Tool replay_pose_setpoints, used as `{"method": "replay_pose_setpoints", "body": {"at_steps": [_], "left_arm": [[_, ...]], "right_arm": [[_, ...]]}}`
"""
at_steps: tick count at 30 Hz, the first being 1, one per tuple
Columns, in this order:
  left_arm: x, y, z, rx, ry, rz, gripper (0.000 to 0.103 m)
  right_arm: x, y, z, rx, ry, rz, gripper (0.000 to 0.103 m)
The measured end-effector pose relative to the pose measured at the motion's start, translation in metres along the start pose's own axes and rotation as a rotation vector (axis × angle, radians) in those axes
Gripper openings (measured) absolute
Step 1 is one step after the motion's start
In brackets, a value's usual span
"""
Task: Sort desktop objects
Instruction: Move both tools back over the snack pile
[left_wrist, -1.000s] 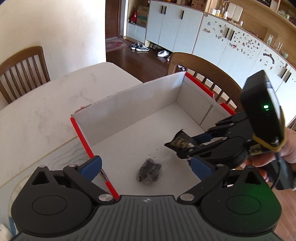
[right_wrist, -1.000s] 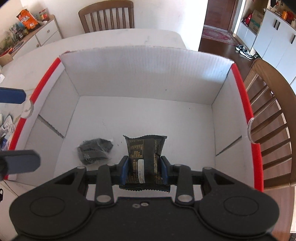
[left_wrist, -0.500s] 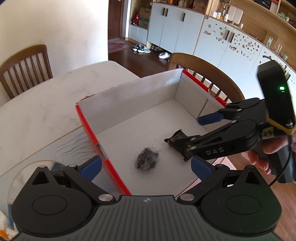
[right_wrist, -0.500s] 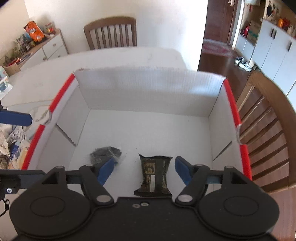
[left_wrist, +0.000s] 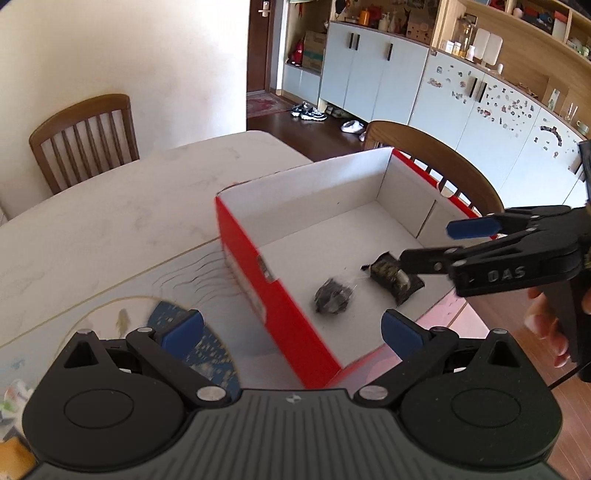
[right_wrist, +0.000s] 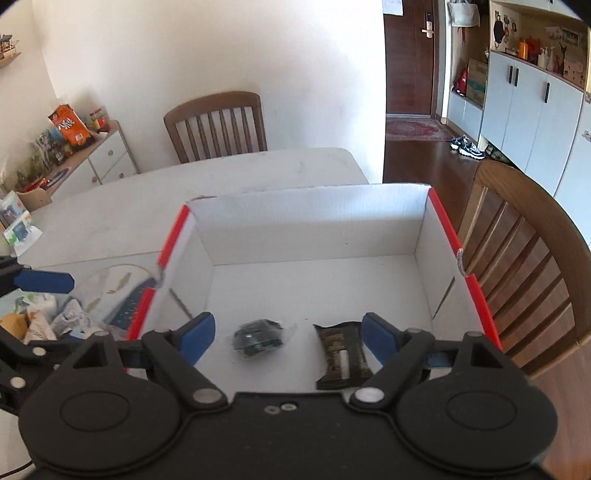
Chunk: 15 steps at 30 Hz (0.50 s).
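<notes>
A red-and-white cardboard box (right_wrist: 441, 218) (left_wrist: 280, 306) stands on the table. On its floor lie a black snack packet with gold print (right_wrist: 341, 360) (left_wrist: 391, 275) and, to its left, a small dark bundle in clear wrap (right_wrist: 256, 338) (left_wrist: 332, 295). My right gripper (right_wrist: 288, 330) (left_wrist: 437, 243) hovers above the box's near part with its jaws opening and nothing between them; the packet lies free below its right finger. My left gripper (left_wrist: 291, 330) is open and empty, over the box's near red wall. One of its blue fingertips (right_wrist: 44, 281) shows left of the box.
A white marble table (left_wrist: 110, 221) carries the box. Loose wrappers and packets (right_wrist: 44, 321) and a blue-patterned mat (left_wrist: 210, 350) lie left of it. One wooden chair (right_wrist: 517, 258) stands close on the right, another (right_wrist: 218, 125) at the far side. A hand (left_wrist: 546, 317) holds the right gripper.
The right gripper opened, let go of the black packet and rose; the packet now lies on the box floor beside the bundle. The left gripper drew back leftward from over the box, still open.
</notes>
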<state>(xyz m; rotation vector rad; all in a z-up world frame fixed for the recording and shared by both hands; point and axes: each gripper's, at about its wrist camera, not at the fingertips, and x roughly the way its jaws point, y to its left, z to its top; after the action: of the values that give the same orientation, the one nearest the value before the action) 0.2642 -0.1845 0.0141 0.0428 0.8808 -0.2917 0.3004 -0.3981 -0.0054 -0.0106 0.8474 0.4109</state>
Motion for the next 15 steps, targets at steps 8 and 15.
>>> {"method": "replay_pose_setpoints", "body": {"at_steps": [8,15], "left_arm": [[-0.022,0.027,-0.022,-0.055,-0.008,0.017,0.103],[-0.044,0.054,-0.040,-0.078,-0.047,0.055,0.103]], "right_arm": [[-0.025,0.039,-0.005,-0.028,-0.042,0.011,0.095],[-0.028,0.078,-0.015,-0.048,-0.022,0.022,0.096]]}}
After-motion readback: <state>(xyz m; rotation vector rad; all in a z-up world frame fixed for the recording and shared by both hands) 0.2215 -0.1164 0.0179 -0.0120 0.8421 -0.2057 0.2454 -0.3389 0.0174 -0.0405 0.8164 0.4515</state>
